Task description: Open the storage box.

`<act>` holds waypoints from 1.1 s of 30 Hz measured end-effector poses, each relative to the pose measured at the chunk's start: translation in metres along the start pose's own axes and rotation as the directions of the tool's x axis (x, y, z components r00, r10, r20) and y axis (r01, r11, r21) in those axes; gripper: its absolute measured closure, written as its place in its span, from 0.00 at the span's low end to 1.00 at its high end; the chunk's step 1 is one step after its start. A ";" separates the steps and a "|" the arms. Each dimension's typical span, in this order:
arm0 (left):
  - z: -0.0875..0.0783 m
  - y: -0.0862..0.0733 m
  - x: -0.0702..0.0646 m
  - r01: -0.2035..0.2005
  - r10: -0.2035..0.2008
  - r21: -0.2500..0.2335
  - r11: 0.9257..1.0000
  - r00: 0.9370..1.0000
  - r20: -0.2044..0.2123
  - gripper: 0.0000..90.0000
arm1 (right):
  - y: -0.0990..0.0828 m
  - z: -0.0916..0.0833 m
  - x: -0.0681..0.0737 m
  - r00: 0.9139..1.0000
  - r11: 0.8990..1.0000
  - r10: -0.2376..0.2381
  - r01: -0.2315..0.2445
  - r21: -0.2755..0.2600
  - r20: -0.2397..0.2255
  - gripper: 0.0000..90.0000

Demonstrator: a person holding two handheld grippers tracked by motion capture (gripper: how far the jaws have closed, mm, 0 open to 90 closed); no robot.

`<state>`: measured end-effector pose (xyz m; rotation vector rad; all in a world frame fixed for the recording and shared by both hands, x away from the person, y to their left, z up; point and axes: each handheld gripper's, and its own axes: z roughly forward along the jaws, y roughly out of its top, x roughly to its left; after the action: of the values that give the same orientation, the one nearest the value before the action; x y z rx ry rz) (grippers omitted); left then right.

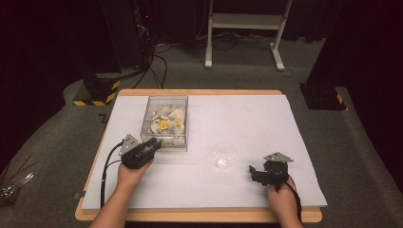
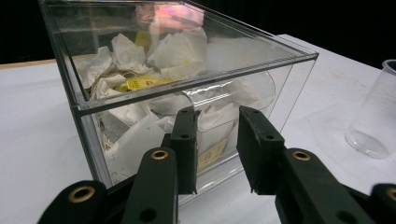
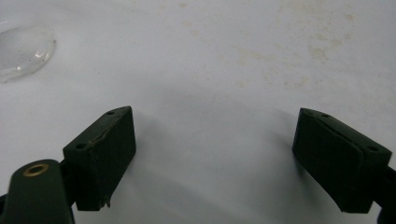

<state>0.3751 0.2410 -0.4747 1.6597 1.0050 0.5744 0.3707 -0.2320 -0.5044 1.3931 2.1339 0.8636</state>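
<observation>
Black jaws of our left gripper (image 2: 217, 140) stand a little apart, clamping nothing, their tips just short of the near wall of the box (image 2: 187, 93). In the high view that gripper (image 1: 154, 145) sits at the box's (image 1: 165, 122) near left corner, our left hand (image 1: 133, 173) behind it.

Our right gripper (image 3: 212, 154) has its jaws spread wide over bare white sheet (image 3: 224, 70), empty. From above it (image 1: 256, 172) lies low near the table's right front, our right hand (image 1: 281, 194) behind it.

Between the two grippers, closer to the right one, stands a clear cup (image 1: 224, 155), upright; its base shows at the corner of the right gripper view (image 3: 21, 51) and its side at the edge of the left gripper view (image 2: 376, 116).

The box is clear plastic, holding white packets (image 2: 180, 51) with some yellow ones (image 2: 142, 83) among them. It stands on the sheet (image 1: 247, 118), left of centre, which covers a wooden table (image 1: 199, 216).
</observation>
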 end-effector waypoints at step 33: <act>-0.023 -0.010 -0.016 -0.021 0.021 -0.004 1.000 1.000 -0.010 0.80 | 0.000 0.000 0.000 1.000 1.000 0.000 0.000 0.000 0.001 0.15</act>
<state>0.3455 0.2406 -0.4754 1.6669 0.9936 0.5986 0.3703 -0.2319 -0.5044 1.3925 2.1331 0.8631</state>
